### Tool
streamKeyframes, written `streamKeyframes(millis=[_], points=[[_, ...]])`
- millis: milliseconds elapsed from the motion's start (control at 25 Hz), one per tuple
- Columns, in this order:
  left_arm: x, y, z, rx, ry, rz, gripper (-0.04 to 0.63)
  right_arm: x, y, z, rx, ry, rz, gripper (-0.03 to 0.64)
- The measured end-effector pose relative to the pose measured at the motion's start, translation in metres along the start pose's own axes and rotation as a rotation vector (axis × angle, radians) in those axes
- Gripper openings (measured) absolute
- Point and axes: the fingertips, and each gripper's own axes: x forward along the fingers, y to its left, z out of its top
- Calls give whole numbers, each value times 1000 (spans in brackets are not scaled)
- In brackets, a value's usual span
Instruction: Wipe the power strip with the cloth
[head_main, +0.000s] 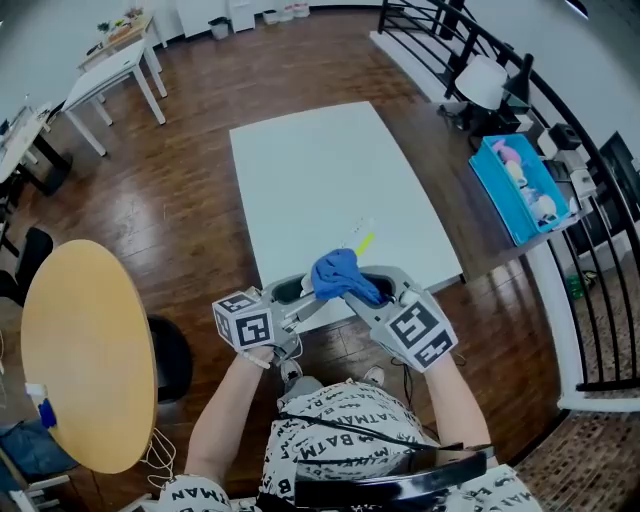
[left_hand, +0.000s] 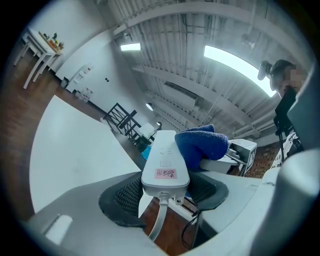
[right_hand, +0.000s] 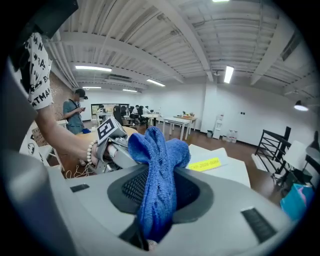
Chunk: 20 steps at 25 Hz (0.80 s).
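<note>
Pinched only at its cord end by the left hand-held gripper (left_hand: 165, 194), the power strip (left_hand: 165, 152) may twist loose if the cloth (left_hand: 202, 143) at its two o'clock, clamped in the right hand-held gripper (right_hand: 159, 195), pushes hard.

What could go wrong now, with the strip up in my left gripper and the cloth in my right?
1. The left gripper clamps the power strip only near its cable end. Pushing the right gripper's cloth on the far part could lever it loose.
2. Both are held off the table, near its edge, so a slip may drop the strip on the floor.
3. The cable hanging below could snag.
</note>
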Motion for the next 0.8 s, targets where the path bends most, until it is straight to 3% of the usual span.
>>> streamKeyframes(millis=[520,560,640,800], points=[[-21,-17,-4,190,17,9,279,-59,-102,1,6,-25,-216,123],[-22,-17,-4,244,31,36,279,-63,-112,-2,6,-10,-247,123],[-23,-13,-7,431,97,136,279,-70,-123,-6,-1,15,-289,123],[-19,-8,-11,952,301,381,279,-64,-102,4,-64,35,-254,123]])
